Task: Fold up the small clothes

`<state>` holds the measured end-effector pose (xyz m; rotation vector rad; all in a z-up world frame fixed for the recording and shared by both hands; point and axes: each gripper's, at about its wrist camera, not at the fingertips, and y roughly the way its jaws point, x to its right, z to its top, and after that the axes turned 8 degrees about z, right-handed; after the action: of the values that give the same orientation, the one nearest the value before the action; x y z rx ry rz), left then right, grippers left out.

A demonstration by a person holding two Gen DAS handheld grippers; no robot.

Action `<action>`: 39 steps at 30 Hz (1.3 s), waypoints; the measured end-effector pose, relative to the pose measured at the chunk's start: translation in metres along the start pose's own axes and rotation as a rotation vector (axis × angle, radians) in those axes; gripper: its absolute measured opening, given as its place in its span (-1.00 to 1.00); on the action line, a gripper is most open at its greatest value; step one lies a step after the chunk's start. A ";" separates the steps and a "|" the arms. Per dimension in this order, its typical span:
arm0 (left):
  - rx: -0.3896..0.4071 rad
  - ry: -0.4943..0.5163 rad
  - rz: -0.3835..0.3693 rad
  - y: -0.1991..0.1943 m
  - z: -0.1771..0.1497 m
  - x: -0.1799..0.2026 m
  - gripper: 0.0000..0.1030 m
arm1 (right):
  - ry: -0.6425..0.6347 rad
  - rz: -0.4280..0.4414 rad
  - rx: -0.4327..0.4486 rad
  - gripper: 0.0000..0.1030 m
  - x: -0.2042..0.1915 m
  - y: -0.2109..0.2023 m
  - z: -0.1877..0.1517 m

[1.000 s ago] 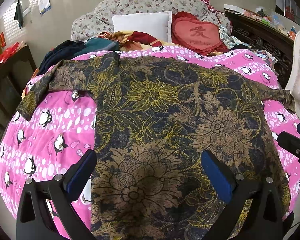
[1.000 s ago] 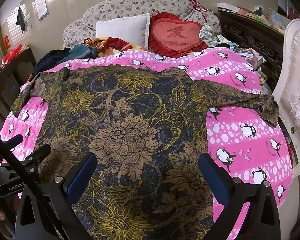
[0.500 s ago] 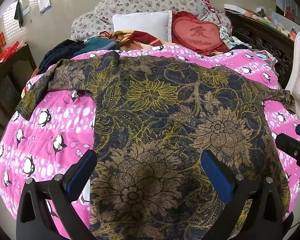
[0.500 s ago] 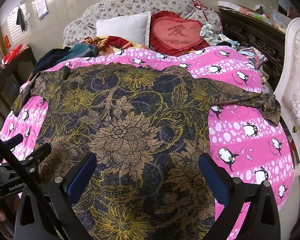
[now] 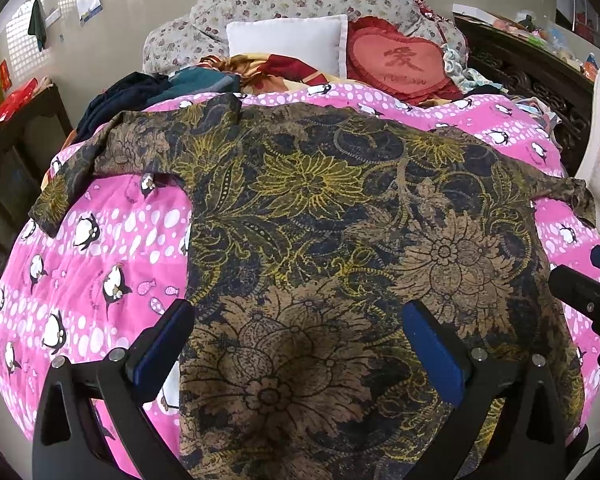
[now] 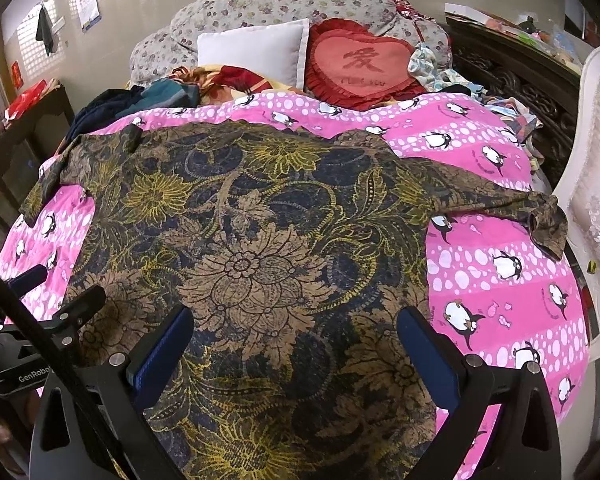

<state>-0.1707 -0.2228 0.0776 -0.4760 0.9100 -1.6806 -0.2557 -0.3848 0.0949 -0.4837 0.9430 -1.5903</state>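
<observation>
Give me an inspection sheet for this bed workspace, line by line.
Surface: pink penguin-print quilt covering the bed.
Job's things: dark floral-print shirt spread flat, both sleeves out sideways.
Clutter: pile of dark clothes, white square pillow, red heart-shaped cushion at the head end.
Grippers: left gripper open, above the hem; right gripper open, empty.
Cables: thin black cable crossing the right view's lower left.
Surroundings: dark carved wooden furniture on the right, cream wall behind.
</observation>
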 end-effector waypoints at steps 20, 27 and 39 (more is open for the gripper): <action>-0.018 -0.028 0.022 0.014 0.006 -0.021 1.00 | -0.055 0.004 -0.034 1.00 -0.022 0.025 0.016; -0.026 -0.052 0.047 0.020 0.011 -0.041 1.00 | -0.098 0.021 -0.033 1.00 -0.048 0.038 0.030; -0.039 -0.103 0.093 0.031 0.018 -0.085 1.00 | -0.161 0.069 -0.051 1.00 -0.097 0.065 0.048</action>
<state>-0.1119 -0.1513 0.0766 -0.5341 0.8777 -1.5424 -0.1554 -0.3081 0.0903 -0.5993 0.8701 -1.4453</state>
